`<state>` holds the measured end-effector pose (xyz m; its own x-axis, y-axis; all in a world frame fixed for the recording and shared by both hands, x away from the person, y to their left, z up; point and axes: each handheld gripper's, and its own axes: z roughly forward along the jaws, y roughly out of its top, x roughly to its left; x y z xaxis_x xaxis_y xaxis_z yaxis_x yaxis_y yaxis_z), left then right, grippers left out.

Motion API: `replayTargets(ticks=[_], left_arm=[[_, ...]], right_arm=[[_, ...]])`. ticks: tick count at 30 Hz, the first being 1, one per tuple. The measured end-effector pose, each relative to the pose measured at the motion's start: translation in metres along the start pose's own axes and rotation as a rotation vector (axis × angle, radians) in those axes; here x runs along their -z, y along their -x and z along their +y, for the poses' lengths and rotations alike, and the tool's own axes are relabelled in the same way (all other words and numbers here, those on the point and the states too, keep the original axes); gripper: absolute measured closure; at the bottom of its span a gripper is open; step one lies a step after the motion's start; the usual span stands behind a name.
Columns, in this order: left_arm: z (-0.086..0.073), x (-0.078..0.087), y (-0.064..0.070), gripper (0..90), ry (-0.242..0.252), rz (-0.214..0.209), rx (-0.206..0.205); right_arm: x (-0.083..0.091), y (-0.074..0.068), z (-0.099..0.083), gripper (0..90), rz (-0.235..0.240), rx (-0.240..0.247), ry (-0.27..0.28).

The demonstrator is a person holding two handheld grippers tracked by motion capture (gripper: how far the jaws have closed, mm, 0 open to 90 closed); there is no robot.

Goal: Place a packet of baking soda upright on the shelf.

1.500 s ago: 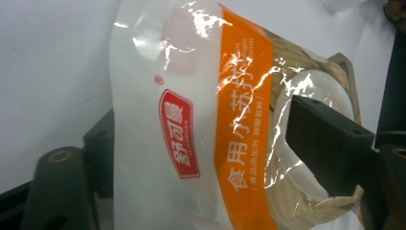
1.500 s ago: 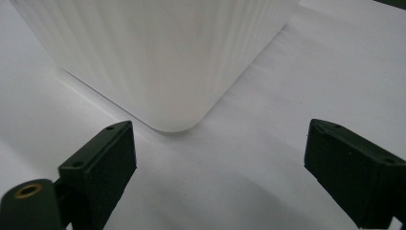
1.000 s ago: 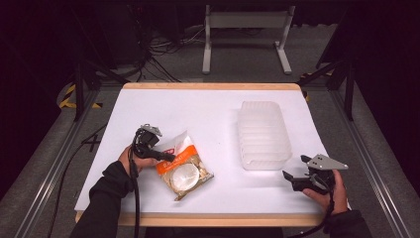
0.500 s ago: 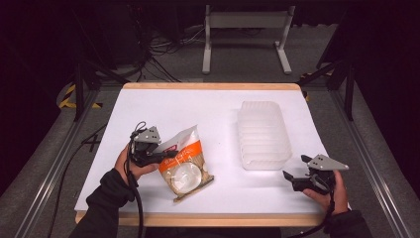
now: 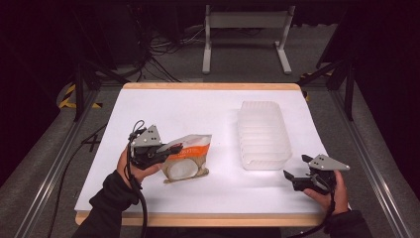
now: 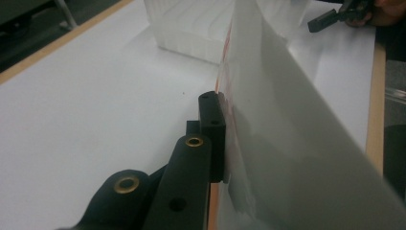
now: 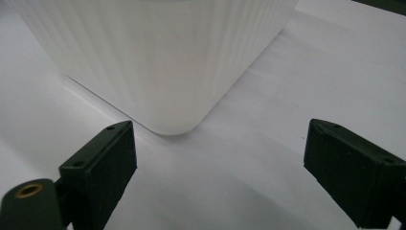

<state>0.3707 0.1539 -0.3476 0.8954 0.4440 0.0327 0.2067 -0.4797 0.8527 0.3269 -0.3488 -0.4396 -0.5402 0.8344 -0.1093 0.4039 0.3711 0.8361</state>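
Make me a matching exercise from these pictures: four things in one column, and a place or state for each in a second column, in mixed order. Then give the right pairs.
Column one:
1. left gripper
2. right gripper
3. snack pouch
4. ribbed plastic container

Column two:
A. stands on the right half of the table, not touched
B. open, holds nothing, near the container's corner
C. shut on an edge of the pouch
D. tilted up on its edge, orange and white

Right pairs: 1-C, 2-B, 3-D, 4-A

Ribbed tub (image 5: 263,134) before right gripper (image 5: 297,177)
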Motion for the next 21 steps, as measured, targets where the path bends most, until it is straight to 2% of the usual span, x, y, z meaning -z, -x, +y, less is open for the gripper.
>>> replayTargets(ticks=[5,6,13,18,21], left_arm=[[0.006,-0.003,0.000,90.0,0.013,0.009,-0.008],[0.007,-0.004,-0.001,90.0,0.018,0.027,-0.007],[0.013,-0.006,-0.009,90.0,0.053,0.025,0.010],[0.023,-0.007,-0.017,90.0,0.098,0.016,0.015],[0.029,-0.009,-0.018,90.0,0.107,0.026,0.007]], right_arm=[[0.000,0.002,0.000,11.6,0.002,-0.008,0.007],[0.000,0.002,0.000,11.6,0.003,-0.010,0.009],[0.000,0.003,0.000,11.7,-0.009,-0.013,0.012],[0.000,0.004,0.000,11.8,-0.020,-0.027,0.015],[0.000,0.004,0.000,11.8,-0.021,-0.025,0.018]])
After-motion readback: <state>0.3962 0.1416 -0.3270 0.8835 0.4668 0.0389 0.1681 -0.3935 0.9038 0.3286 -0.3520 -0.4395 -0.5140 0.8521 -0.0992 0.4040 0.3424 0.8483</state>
